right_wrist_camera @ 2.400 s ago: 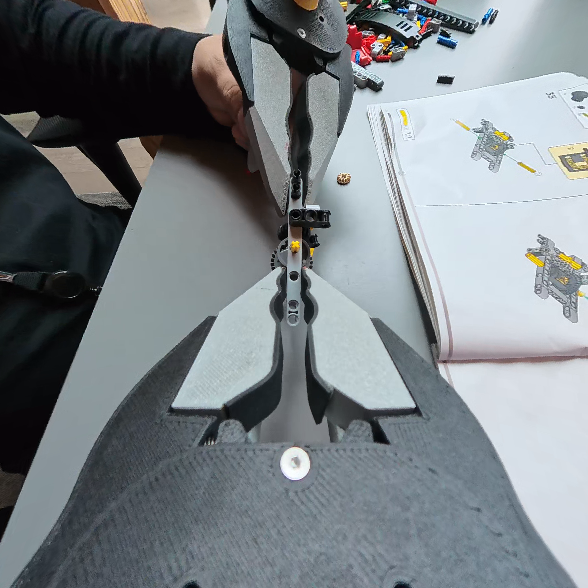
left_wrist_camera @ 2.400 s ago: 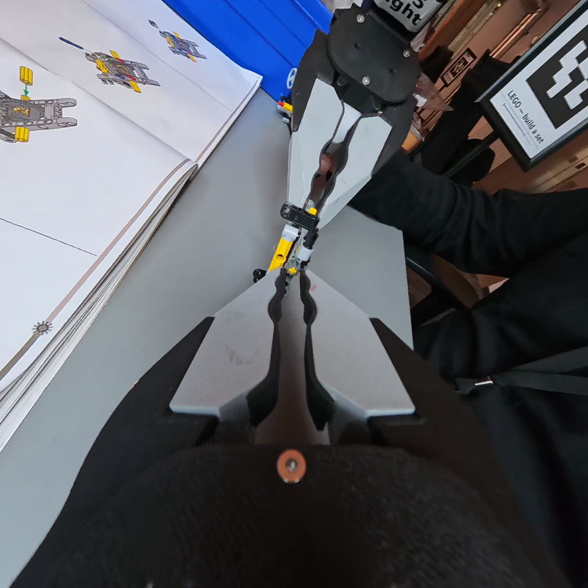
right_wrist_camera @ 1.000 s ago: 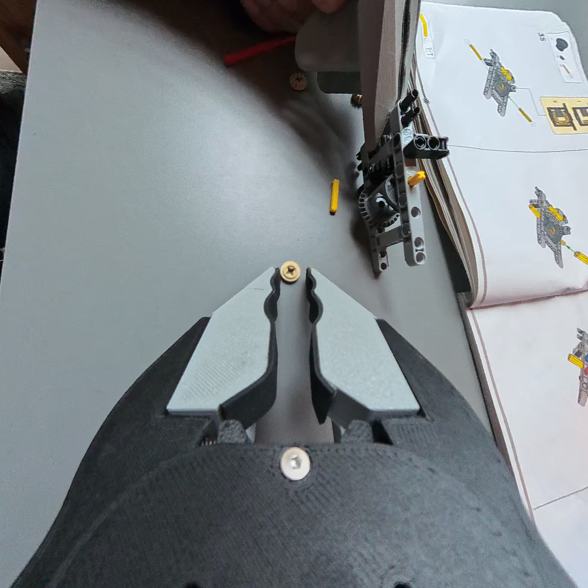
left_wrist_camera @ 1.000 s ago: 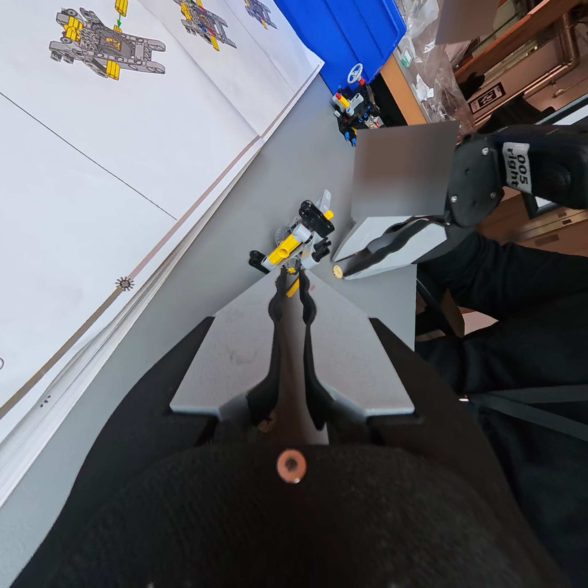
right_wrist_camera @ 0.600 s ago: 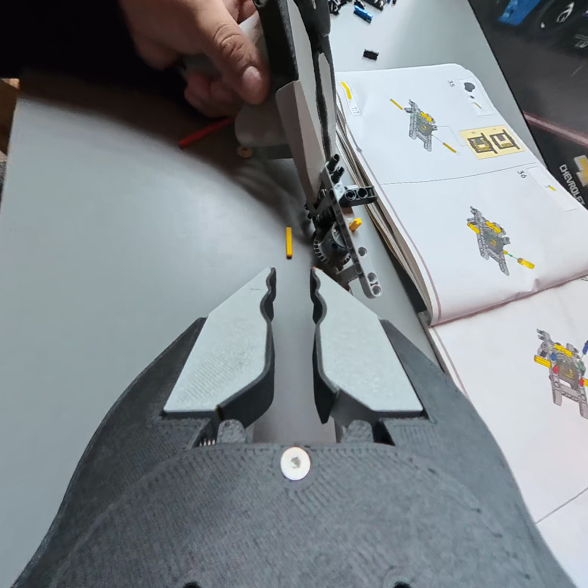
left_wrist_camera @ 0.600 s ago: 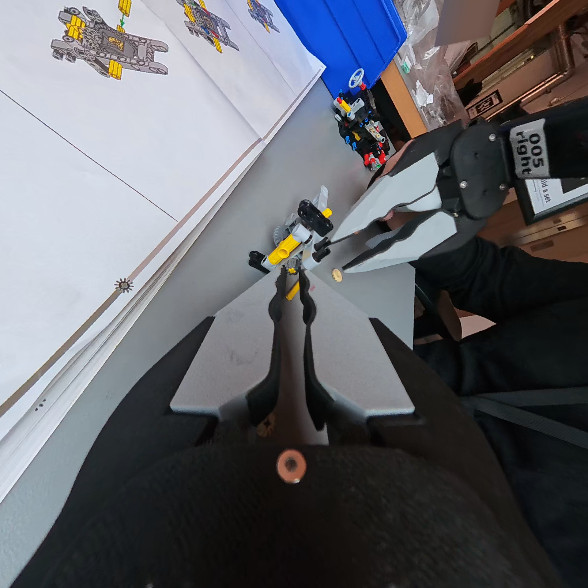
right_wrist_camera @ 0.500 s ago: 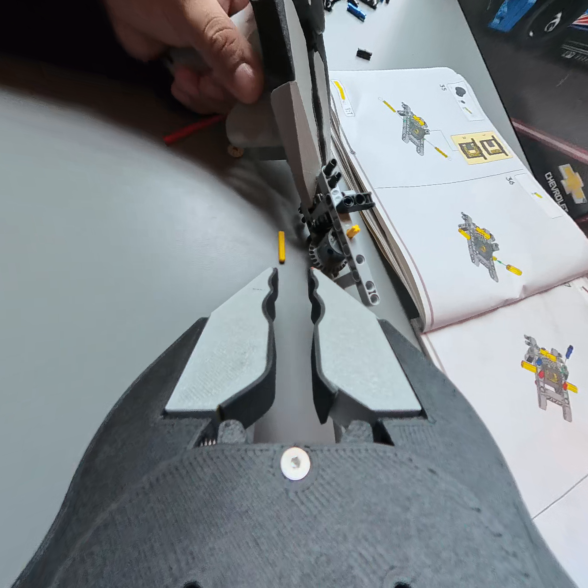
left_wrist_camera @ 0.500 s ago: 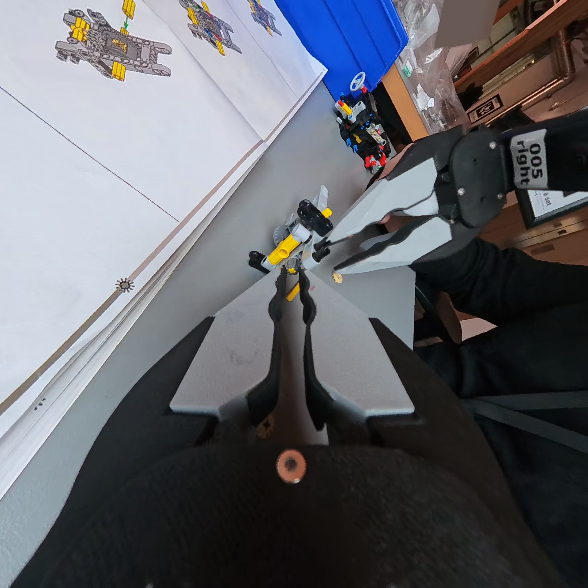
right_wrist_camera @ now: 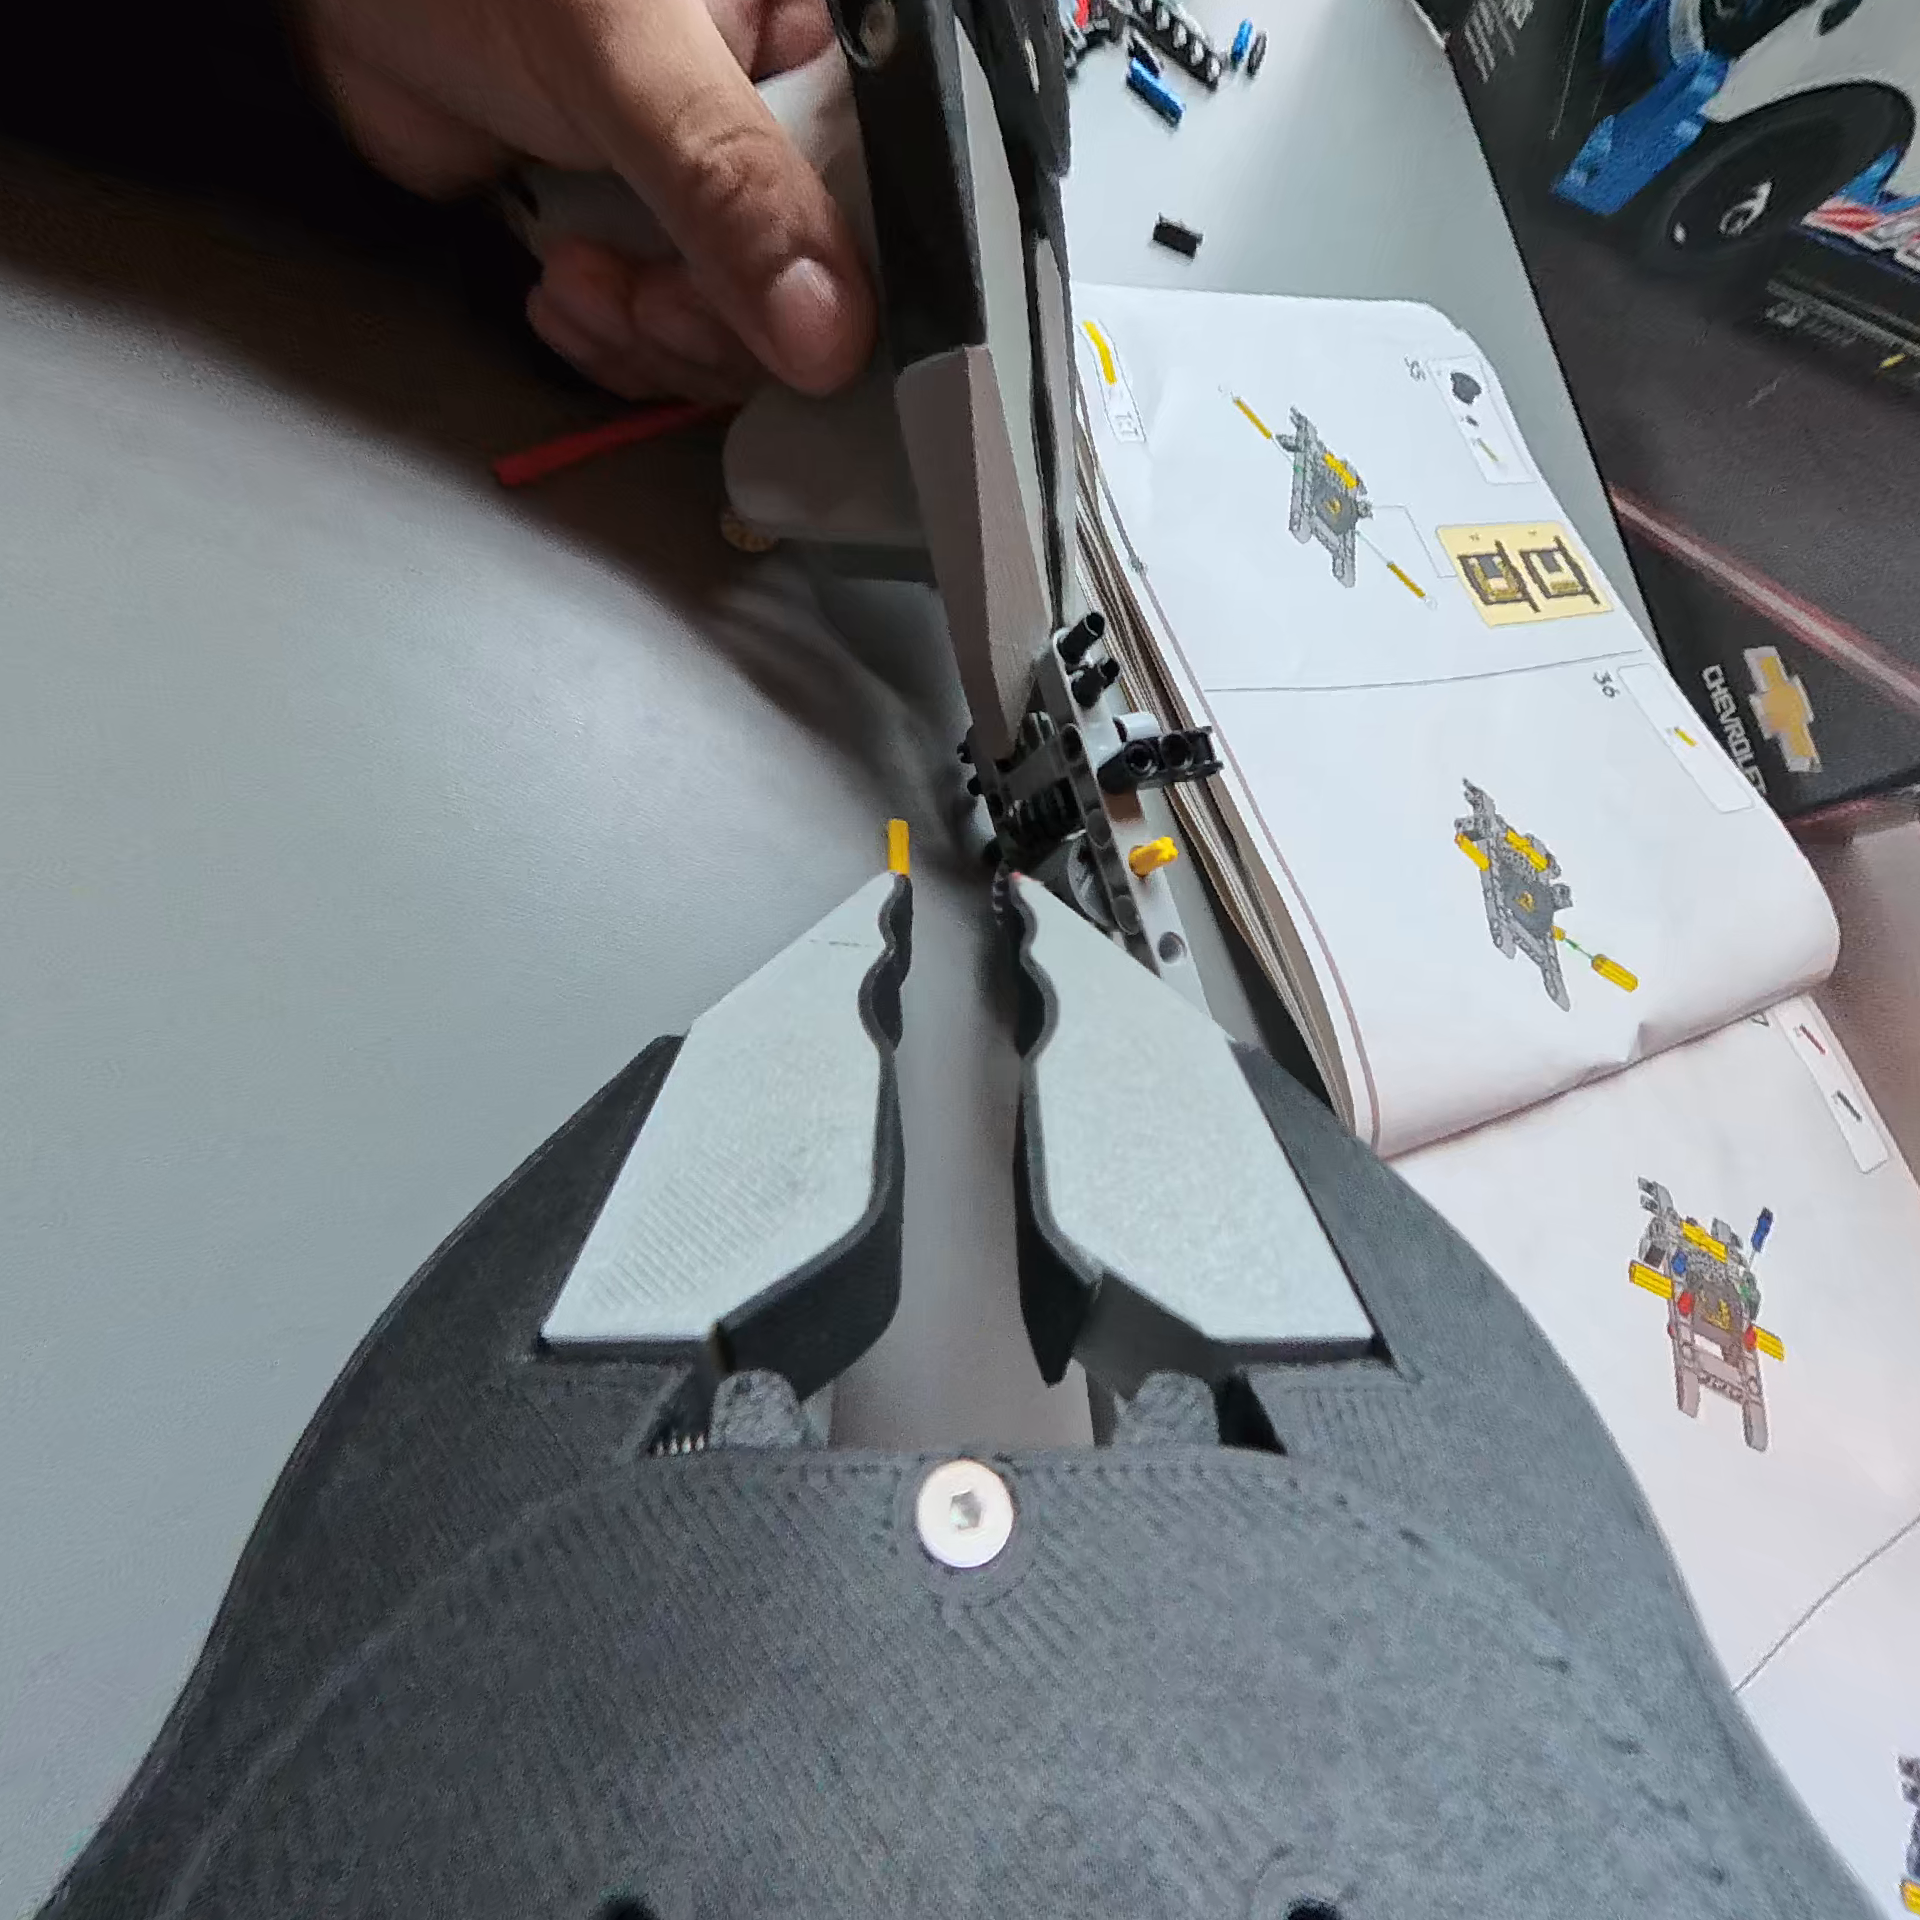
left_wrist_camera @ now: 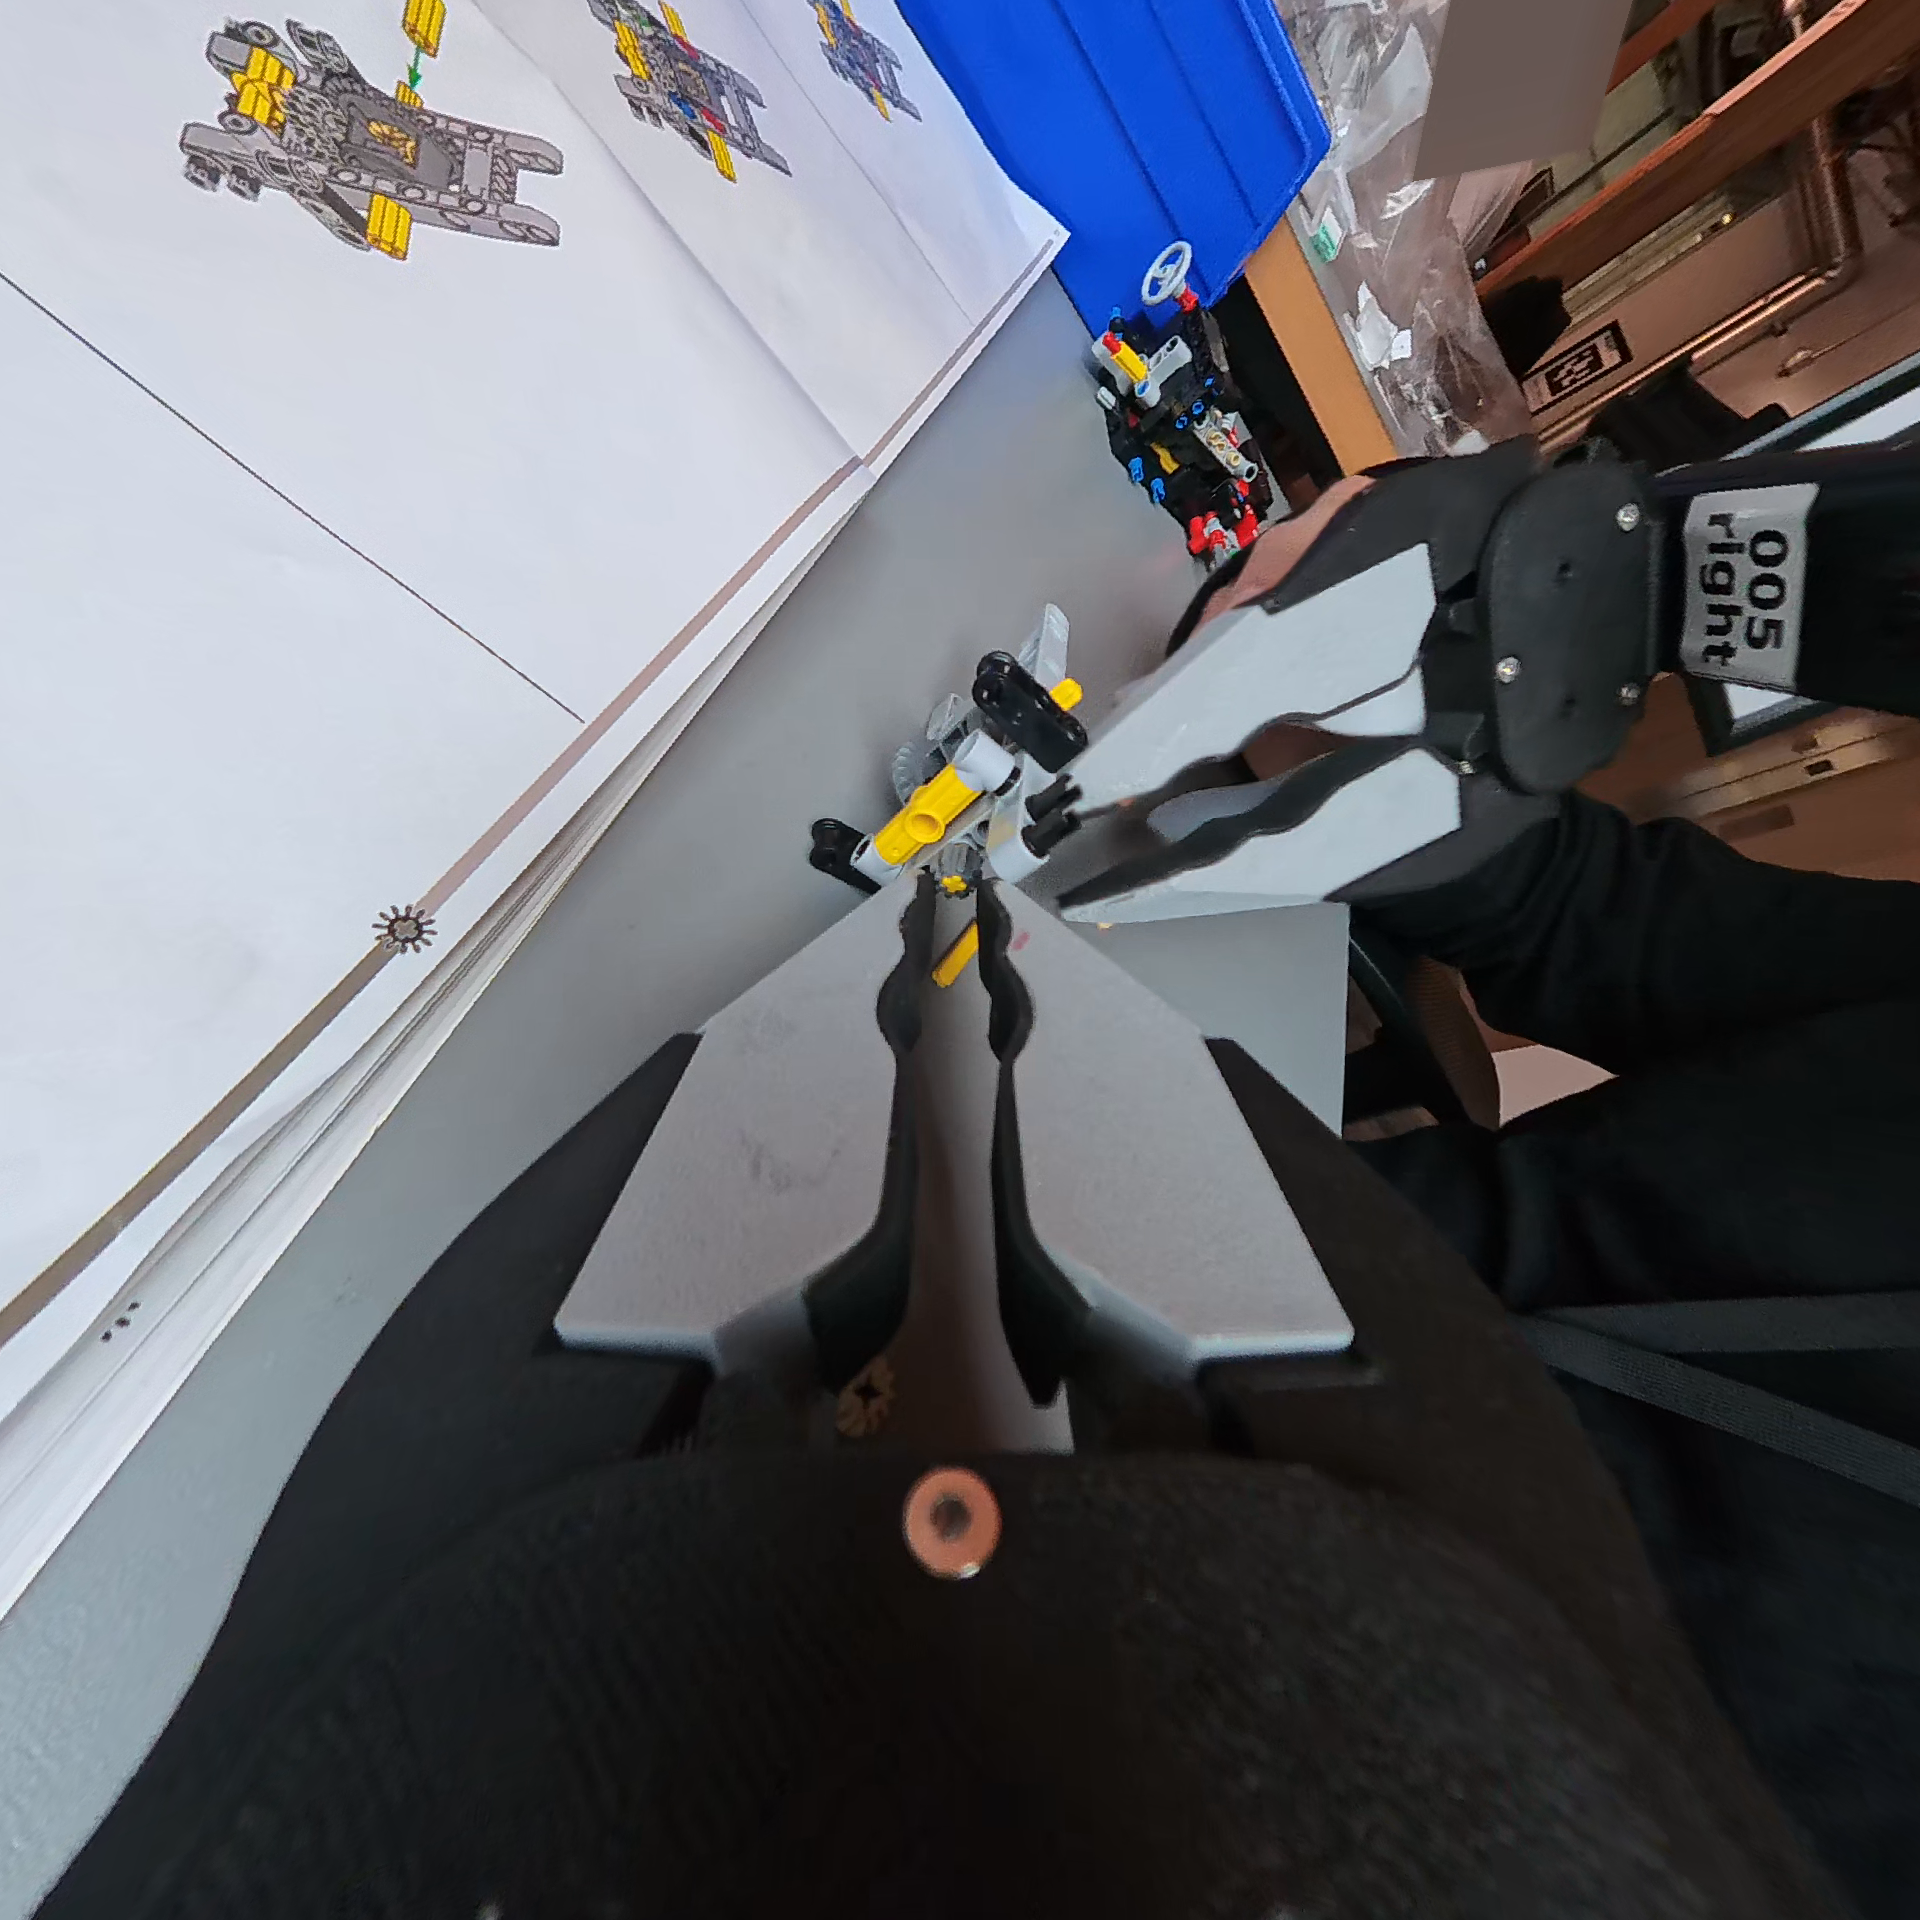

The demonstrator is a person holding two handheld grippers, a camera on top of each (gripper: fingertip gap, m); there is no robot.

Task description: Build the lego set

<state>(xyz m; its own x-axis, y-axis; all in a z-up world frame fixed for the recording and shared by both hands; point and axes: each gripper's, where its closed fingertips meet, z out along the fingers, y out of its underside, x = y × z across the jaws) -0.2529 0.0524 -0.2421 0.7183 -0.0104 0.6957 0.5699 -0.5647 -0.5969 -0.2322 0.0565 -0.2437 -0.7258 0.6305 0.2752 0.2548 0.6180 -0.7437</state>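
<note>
My left gripper (left_wrist_camera: 948,902) is shut on a small grey, black and yellow lego assembly (left_wrist_camera: 966,790), held upright on the grey table (left_wrist_camera: 727,831) beside the open instruction book (left_wrist_camera: 416,468). In the right wrist view the left gripper (right_wrist_camera: 1023,717) comes down from above onto the assembly (right_wrist_camera: 1081,790). My right gripper (right_wrist_camera: 951,883) is open and empty, its tips just short of the assembly's lower end. It also shows in the left wrist view (left_wrist_camera: 1070,842). A loose yellow axle (right_wrist_camera: 897,844) lies on the table by the right gripper's left fingertip.
A red axle (right_wrist_camera: 592,442) and a small tan gear (right_wrist_camera: 748,530) lie under the person's hand (right_wrist_camera: 675,187). The book (right_wrist_camera: 1455,727) lies right of the assembly, the set's box (right_wrist_camera: 1766,260) behind it. A black partial build (left_wrist_camera: 1184,436) and a blue bin (left_wrist_camera: 1122,125) stand at the table's far end. My two grippers' fingertips are within a few centimetres of each other. Left tips and right tips are each some 12 cm from the red axle (right_wrist_camera: 592,442).
My right gripper left the tan gear, swung toward the assembly and moved in close, staying open. My left gripper still holds the assembly in the same place.
</note>
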